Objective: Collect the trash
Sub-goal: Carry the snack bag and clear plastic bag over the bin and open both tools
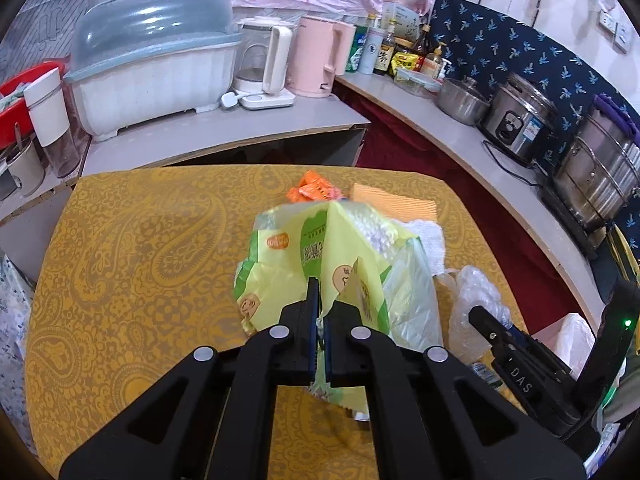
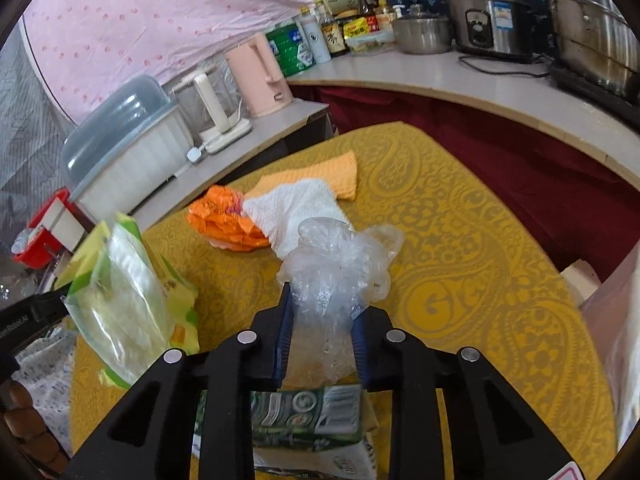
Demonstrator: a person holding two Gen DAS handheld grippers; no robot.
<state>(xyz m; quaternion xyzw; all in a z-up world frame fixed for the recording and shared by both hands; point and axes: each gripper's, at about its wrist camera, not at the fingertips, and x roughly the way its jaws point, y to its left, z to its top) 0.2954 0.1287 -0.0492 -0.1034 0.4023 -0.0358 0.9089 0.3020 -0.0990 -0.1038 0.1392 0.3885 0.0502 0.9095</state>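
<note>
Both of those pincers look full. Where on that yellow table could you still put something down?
The yellow tablecloth is bare left of the green-yellow bag in the left gripper. Another free patch lies right of the clear plastic wad in the right gripper. The far middle is crowded: orange wrapper, white paper towel, orange cloth.

**Trash count on the yellow table**

I count five loose pieces of trash: one green-and-yellow snack bag [image 1: 320, 264] pinched in my left tongs [image 1: 320, 320], one crumpled clear plastic bag [image 2: 336, 268] between my right tongs [image 2: 322, 320], one orange wrapper [image 2: 228, 220] and one white paper towel [image 2: 296, 208] beyond them, one green carton [image 2: 308, 408] beneath the right tongs. One orange cloth [image 2: 320, 172] lies farthest ahead.
</note>
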